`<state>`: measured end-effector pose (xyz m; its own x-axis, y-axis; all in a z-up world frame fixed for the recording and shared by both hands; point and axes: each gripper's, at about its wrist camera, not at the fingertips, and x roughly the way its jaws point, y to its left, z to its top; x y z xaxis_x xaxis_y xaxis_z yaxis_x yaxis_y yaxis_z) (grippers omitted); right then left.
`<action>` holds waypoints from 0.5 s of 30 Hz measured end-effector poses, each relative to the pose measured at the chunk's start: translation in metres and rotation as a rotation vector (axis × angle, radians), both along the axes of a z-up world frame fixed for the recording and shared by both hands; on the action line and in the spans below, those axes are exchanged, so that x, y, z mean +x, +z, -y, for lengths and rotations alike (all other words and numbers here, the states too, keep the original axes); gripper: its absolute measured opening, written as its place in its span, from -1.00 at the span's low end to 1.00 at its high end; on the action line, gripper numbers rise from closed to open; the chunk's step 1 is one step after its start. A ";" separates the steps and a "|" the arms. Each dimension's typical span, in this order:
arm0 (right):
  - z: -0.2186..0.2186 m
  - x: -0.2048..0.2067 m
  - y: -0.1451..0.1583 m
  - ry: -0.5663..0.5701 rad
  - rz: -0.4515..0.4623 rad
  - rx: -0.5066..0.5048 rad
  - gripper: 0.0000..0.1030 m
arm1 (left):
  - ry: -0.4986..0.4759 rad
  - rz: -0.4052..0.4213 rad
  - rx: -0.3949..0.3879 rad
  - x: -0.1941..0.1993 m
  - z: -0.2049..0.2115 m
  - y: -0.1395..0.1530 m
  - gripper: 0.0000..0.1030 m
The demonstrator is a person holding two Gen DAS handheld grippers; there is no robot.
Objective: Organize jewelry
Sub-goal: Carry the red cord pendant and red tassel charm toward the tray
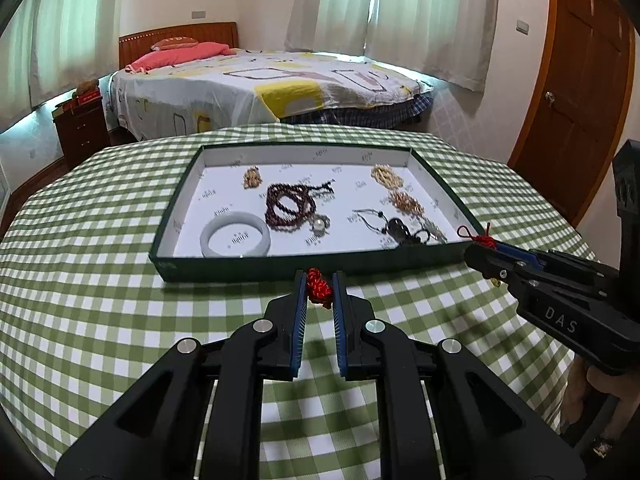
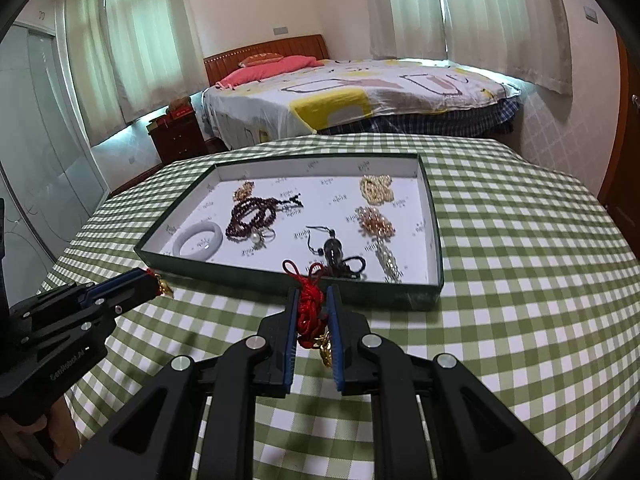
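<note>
A dark green tray (image 1: 256,265) with a white floor stands on the checked table; it also shows in the right wrist view (image 2: 248,276). In it lie a white bangle (image 1: 235,234), dark red beads (image 1: 290,206), a pearl ring (image 1: 319,224), gold bead clusters (image 1: 386,176) and a dark pendant on a cord (image 1: 400,229). My left gripper (image 1: 319,285) is shut on a red knotted cord charm (image 1: 319,292), just short of the tray's near wall. My right gripper (image 2: 313,304) is shut on another red knotted cord charm (image 2: 310,308) with a gold piece (image 2: 325,350) hanging below, near the tray's front edge.
The table has a green-and-white checked cloth (image 1: 120,320). Behind it stands a bed (image 1: 260,84) with a patterned sheet. A brown nightstand (image 1: 82,128) is at the left, a wooden door (image 1: 580,100) at the right. The right gripper body (image 1: 560,300) reaches in from the right.
</note>
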<state>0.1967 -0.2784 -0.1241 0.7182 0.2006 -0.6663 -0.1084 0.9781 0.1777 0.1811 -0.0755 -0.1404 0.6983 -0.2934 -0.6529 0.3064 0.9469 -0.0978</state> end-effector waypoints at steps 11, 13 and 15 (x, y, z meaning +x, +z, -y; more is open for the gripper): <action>-0.008 0.020 0.015 0.010 0.037 -0.023 -0.71 | 0.024 0.061 0.006 0.023 -0.004 0.023 -0.75; -0.010 0.027 0.023 0.015 0.058 -0.028 -0.71 | 0.026 0.073 0.004 0.029 -0.004 0.028 -0.75; -0.012 0.034 0.029 0.021 0.076 -0.035 -0.71 | 0.028 0.091 0.006 0.038 -0.004 0.034 -0.75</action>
<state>0.2304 -0.2664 -0.0948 0.7629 0.1937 -0.6168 -0.1411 0.9810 0.1335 0.2187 -0.0714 -0.1060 0.7627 -0.2693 -0.5880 0.2870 0.9557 -0.0655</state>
